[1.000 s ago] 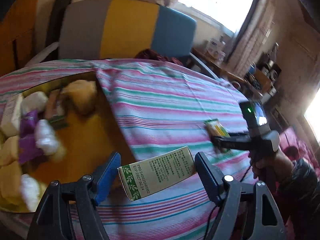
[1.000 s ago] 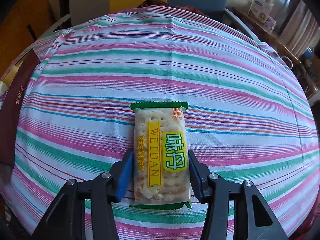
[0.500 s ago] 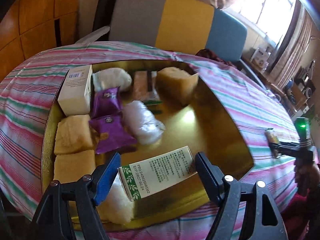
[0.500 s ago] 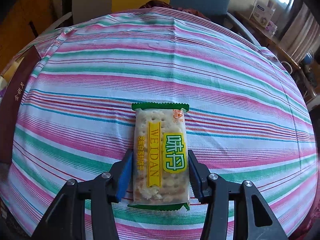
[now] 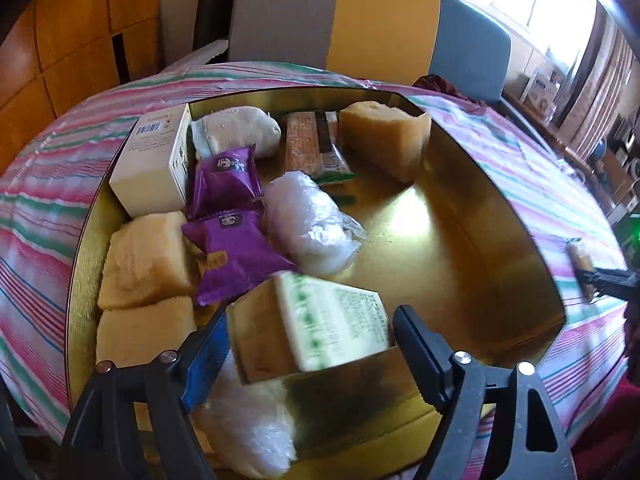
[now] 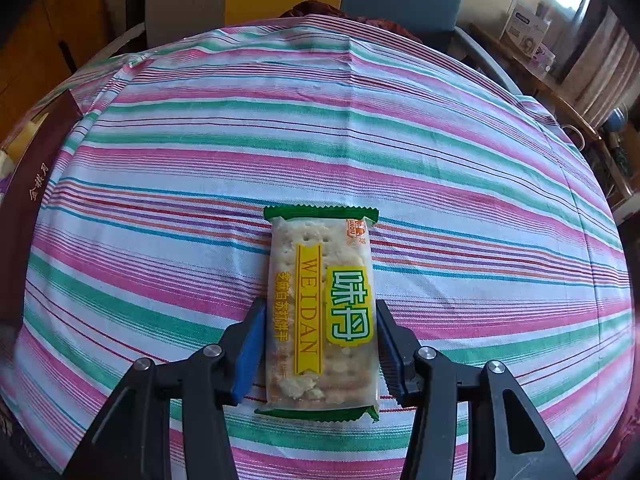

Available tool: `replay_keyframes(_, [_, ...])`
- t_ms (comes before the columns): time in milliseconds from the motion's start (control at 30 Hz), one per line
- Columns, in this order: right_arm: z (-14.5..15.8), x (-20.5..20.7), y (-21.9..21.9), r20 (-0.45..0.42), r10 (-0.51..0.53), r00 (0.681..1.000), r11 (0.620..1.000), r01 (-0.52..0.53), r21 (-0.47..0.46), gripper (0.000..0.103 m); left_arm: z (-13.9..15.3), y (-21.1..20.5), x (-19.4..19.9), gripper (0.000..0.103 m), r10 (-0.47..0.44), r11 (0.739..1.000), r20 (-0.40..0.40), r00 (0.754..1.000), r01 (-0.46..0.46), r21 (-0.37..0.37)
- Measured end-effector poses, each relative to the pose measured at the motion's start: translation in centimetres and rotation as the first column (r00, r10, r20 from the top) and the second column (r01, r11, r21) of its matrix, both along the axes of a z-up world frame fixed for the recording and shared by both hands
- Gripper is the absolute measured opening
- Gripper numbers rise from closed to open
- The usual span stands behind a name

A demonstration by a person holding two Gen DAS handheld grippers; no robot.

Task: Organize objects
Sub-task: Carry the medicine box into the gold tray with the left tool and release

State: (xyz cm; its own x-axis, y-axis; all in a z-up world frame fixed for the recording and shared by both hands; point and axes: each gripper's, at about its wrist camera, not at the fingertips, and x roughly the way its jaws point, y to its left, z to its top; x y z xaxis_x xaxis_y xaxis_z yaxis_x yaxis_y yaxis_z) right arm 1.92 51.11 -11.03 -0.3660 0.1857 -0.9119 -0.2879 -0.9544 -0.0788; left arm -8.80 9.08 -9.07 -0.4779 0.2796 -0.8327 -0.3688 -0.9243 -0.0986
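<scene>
The left gripper (image 5: 310, 344) is opening above the near part of the gold tin (image 5: 500, 216), the small box (image 5: 320, 328) tilting loose between its jaws, while the right gripper (image 6: 320, 344), beside the tin, is clamped across the cracker packet (image 6: 322, 308), whose long axis points away.

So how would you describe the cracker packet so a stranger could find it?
Look at the striped tablecloth, away from the gold tin. The cracker packet lies alone there between the right gripper's fingers, clear with green ends and a yellow band.
</scene>
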Motion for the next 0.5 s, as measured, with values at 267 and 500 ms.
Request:
replay_keyframes(267, [0.0, 0.0, 0.0, -0.001, 0.000, 1.000, 1.000, 0.000, 0.001, 0.052, 2.2, -1.2, 1.0, 0.082, 0.037, 0.998, -0.039, 0.999, -0.035, 0.045])
replay_keyframes(500, [0.0, -0.1, -0.1, -0.002, 0.005, 1.000, 1.000, -0.005, 0.005, 0.049, 4.9, -2.9, 3.0, 0.082, 0.092, 0.996, -0.131, 0.987, -0.088, 0.033])
